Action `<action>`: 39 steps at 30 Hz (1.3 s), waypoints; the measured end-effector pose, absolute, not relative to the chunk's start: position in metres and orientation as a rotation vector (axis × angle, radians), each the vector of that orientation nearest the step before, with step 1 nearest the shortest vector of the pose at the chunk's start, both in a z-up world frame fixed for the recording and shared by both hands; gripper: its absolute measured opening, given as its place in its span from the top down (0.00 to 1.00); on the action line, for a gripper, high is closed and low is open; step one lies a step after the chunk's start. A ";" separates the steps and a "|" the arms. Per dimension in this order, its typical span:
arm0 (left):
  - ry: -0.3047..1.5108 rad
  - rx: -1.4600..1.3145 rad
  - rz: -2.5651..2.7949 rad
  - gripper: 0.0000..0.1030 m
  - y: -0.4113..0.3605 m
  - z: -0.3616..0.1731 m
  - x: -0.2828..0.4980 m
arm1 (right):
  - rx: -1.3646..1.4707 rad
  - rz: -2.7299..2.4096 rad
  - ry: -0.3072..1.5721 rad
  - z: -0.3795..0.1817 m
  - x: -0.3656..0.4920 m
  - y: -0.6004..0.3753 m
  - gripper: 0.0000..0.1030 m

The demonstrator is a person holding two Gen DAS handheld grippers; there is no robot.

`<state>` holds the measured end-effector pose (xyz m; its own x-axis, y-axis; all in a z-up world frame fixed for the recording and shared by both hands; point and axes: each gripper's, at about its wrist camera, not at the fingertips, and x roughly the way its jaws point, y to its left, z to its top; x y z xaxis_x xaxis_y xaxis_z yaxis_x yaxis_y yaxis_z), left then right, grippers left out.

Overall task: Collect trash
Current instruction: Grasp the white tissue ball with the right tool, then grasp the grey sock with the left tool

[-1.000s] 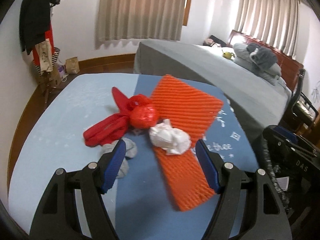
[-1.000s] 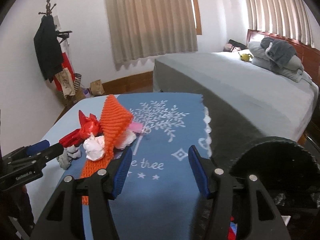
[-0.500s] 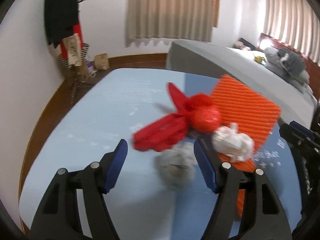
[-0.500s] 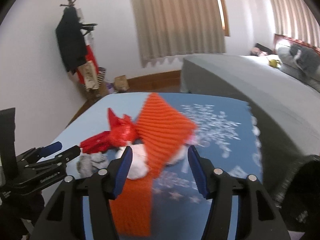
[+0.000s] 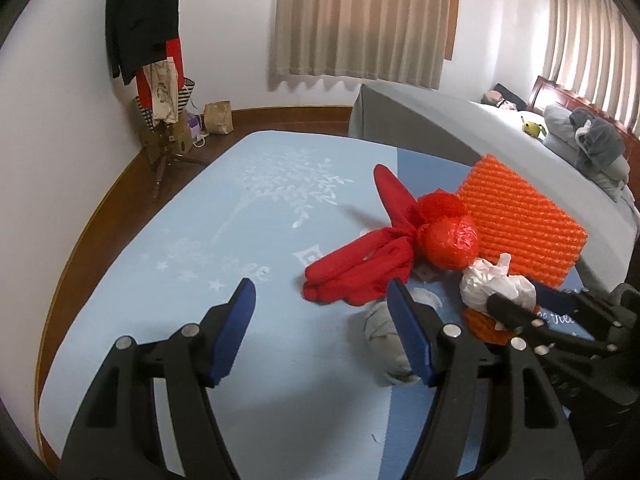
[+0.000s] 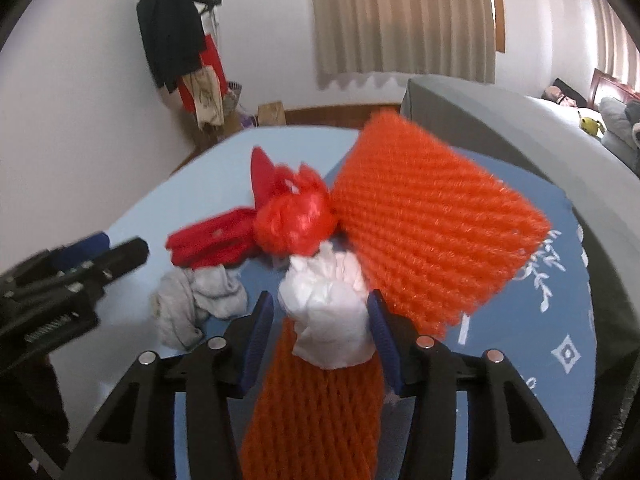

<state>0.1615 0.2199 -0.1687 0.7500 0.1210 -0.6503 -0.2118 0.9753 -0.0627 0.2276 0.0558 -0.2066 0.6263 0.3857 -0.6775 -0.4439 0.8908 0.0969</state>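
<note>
A pile of trash lies on the blue cloth (image 5: 248,240). It holds a crumpled white plastic wad (image 6: 330,312), a red plastic bag ball (image 6: 294,222), a red cloth (image 5: 360,268), an orange foam net (image 6: 432,232) and grey crumpled paper (image 6: 196,300). My right gripper (image 6: 320,328) is open, its jaws on either side of the white wad (image 5: 496,288). My left gripper (image 5: 320,332) is open and empty, just left of the grey paper (image 5: 386,340) and in front of the red cloth.
A bed with a grey cover (image 5: 460,132) stands behind the table, pillows at its far end. A coat stand with clothes (image 5: 152,40) and a paper bag (image 5: 218,118) are by the back left wall.
My right gripper has moved left and forward until its jaws straddle the white wad. My left gripper has swung left, so the pile now sits to its right.
</note>
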 end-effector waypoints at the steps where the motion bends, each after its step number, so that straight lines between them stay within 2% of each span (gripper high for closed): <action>1: 0.702 -0.136 0.180 0.36 0.219 -0.169 0.161 | -0.082 0.476 0.769 -0.210 0.229 0.056 0.62; 2: 0.703 -0.137 0.179 0.36 0.218 -0.171 0.160 | -0.080 0.471 0.776 -0.212 0.229 0.056 0.67; 5: 0.709 -0.137 0.173 0.36 0.214 -0.172 0.161 | -0.081 0.478 0.774 -0.210 0.229 0.055 0.72; 19: 0.782 -0.156 0.100 0.36 0.188 -0.192 0.177 | -0.012 0.480 0.712 -0.184 0.212 0.016 0.72; 20: 0.796 -0.164 0.095 0.38 0.187 -0.195 0.179 | -0.013 0.479 0.715 -0.185 0.211 0.014 0.72; 24: 0.843 -0.181 0.063 0.58 0.179 -0.207 0.185 | -0.010 0.472 0.720 -0.186 0.208 0.009 0.72; 26: 0.842 -0.183 0.055 0.61 0.177 -0.208 0.186 | -0.007 0.471 0.720 -0.185 0.206 0.006 0.72; 39: 0.746 -0.173 0.026 0.64 0.158 -0.165 0.153 | 0.005 0.471 0.662 -0.158 0.180 -0.011 0.72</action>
<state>0.1528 0.1580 -0.1646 0.7348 -0.0375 -0.6773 -0.0853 0.9854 -0.1471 0.1801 -0.0106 -0.1583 0.6874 0.4226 -0.5907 -0.4193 0.8950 0.1523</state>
